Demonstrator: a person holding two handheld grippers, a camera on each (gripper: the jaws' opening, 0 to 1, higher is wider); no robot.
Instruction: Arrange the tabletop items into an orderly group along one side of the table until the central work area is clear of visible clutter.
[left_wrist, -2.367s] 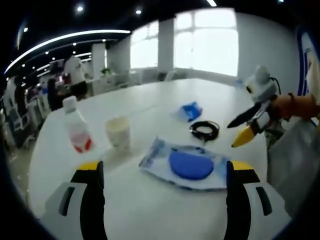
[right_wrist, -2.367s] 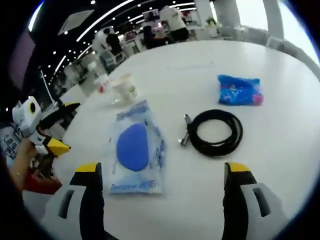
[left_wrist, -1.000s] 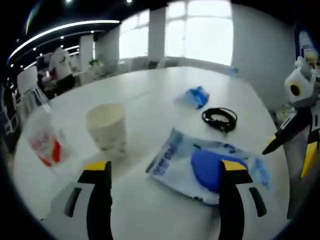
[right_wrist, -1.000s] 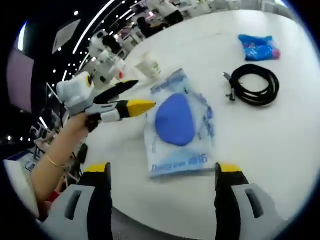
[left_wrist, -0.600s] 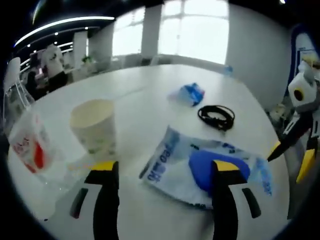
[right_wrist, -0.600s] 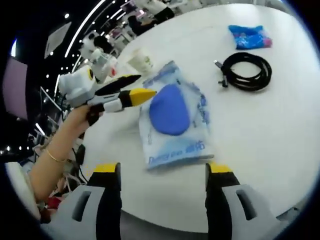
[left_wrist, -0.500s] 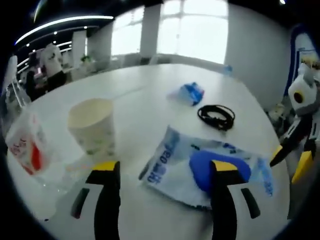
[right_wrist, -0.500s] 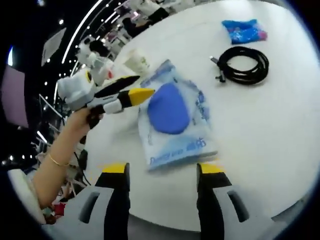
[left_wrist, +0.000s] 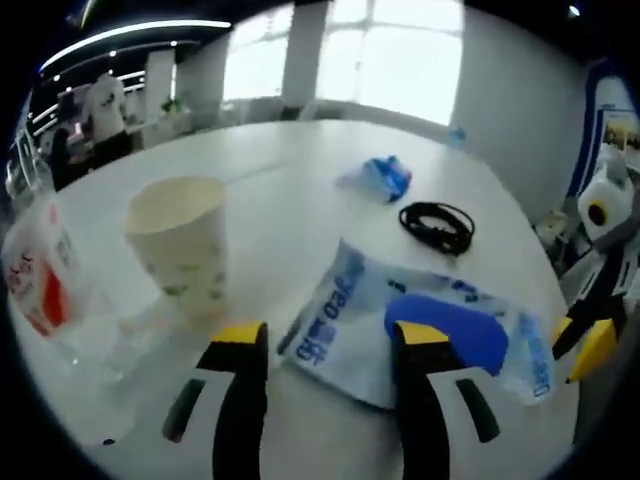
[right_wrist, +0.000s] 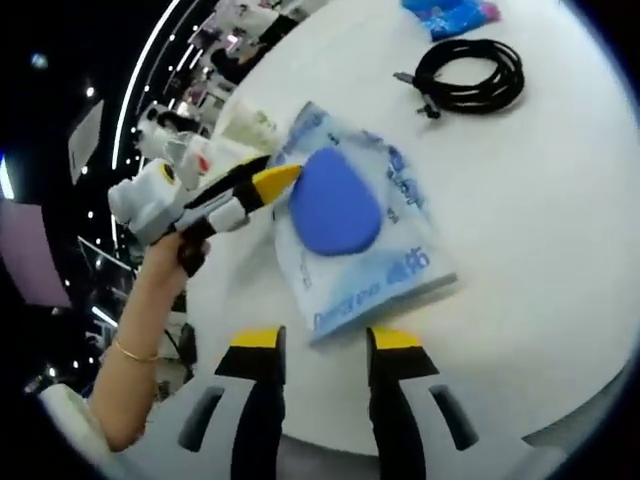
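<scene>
A clear plastic pouch (left_wrist: 350, 310) with a blue disc (left_wrist: 450, 325) inside lies flat on the white table (left_wrist: 290, 210). My left gripper (left_wrist: 330, 338) is open, its jaws partly drawn in on either side of the pouch's near corner. In the right gripper view a hand holds this gripper (right_wrist: 215, 200), its yellow tip at the pouch's (right_wrist: 370, 250) left edge. My right gripper (right_wrist: 325, 345) is open with a narrow gap, just short of the pouch's near edge. It appears at the right edge of the left gripper view (left_wrist: 590, 335).
A paper cup (left_wrist: 180, 245) and a plastic bottle with a red label (left_wrist: 35, 275) stand left of the pouch. Beyond it lie a coiled black cable (left_wrist: 437, 225) and a small blue packet (left_wrist: 380, 178). People and desks fill the room behind.
Both grippers have moved closer to the pouch and their jaws have narrowed. The left gripper's tip now reaches the pouch's edge. The items on the table lie where they were.
</scene>
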